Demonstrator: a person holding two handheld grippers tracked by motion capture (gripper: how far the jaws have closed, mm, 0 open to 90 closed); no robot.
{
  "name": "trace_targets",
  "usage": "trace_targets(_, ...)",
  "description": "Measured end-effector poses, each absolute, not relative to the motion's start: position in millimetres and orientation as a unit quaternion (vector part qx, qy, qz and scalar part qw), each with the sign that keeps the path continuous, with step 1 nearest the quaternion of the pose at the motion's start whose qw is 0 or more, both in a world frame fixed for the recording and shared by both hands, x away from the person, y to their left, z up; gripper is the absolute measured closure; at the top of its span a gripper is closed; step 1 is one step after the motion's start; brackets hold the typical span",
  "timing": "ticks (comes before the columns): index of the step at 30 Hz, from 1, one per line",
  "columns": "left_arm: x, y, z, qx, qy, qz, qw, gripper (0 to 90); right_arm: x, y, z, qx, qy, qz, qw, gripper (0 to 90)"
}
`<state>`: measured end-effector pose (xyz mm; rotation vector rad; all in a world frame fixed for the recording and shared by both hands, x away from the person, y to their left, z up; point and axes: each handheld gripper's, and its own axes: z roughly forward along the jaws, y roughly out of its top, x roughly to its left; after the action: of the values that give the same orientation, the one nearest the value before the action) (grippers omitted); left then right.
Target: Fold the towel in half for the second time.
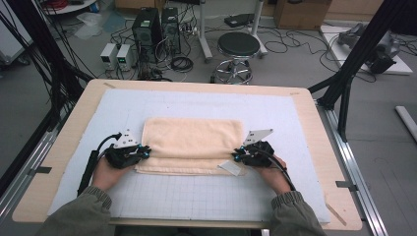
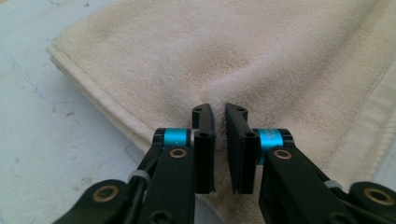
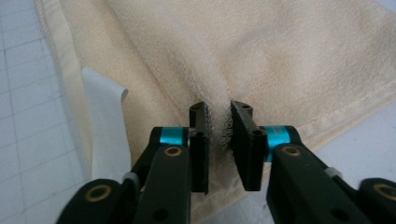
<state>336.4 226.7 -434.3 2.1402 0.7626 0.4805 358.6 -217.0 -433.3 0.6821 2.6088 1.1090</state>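
A cream towel [image 1: 192,142], folded into a broad rectangle, lies across the middle of the pale gridded mat [image 1: 196,196]. My left gripper [image 1: 145,153] sits at the towel's near left corner. In the left gripper view its jaws [image 2: 219,116] are shut on a small raised ridge of towel [image 2: 257,56]. My right gripper [image 1: 236,156] sits at the near right corner. In the right gripper view it [image 3: 218,116] pinches a fold of the towel [image 3: 280,56]. A white label [image 3: 105,121] sticks out from the towel's hem beside that gripper.
The mat covers a wooden table [image 1: 314,128]. On the floor beyond its far edge stand a black stool [image 1: 238,46], computer towers [image 1: 147,27] and loose cables. Black frame struts [image 1: 354,64] rise at both sides of the table.
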Motion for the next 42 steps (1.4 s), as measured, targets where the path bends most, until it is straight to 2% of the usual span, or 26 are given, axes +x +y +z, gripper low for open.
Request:
trace_targets(5,337,230,-426,0.837,0.308,0.196,0.408,84.7,360,-220,-426,0.231,0.884,0.393,0.098,83.2)
trace_targets(12,322,235,-399,0.822,0.301,0.22,0.43,85.0,351,-221,-387,0.21,0.877,0.418,0.11,83.3)
trace_targets(18,297,237,-390,0.838,0.268,0.213,0.425,84.4,331,-223,-375,0.189,0.885,0.414,0.097,81.0)
trace_targets(19,294,237,-393,0.844,0.265,0.201,0.421,82.3,327,-223,-379,0.187,0.889,0.411,0.078,76.6)
trace_targets(21,290,239,-401,0.846,0.274,0.184,0.42,65.5,322,-223,-388,0.194,0.895,0.397,0.064,63.2)
trace_targets(23,291,239,-407,0.843,0.284,0.168,0.425,60.5,320,-224,-394,0.2,0.894,0.397,0.063,62.2)
trace_targets(25,294,237,-411,0.84,0.29,0.157,0.431,61.0,322,-223,-397,0.204,0.889,0.405,0.063,62.9)
trace_targets(31,303,227,-422,0.856,0.286,0.149,0.403,74.5,331,-209,-414,0.207,0.897,0.389,0.042,69.0)
trace_targets(34,302,224,-429,0.865,0.282,0.144,0.388,77.2,332,-208,-427,0.209,0.9,0.38,0.034,70.2)
trace_targets(39,301,227,-431,0.861,0.285,0.142,0.397,76.8,330,-211,-430,0.216,0.894,0.392,0.037,70.1)
trace_targets(42,299,226,-429,0.857,0.287,0.149,0.402,71.7,328,-212,-430,0.219,0.887,0.404,0.045,66.4)
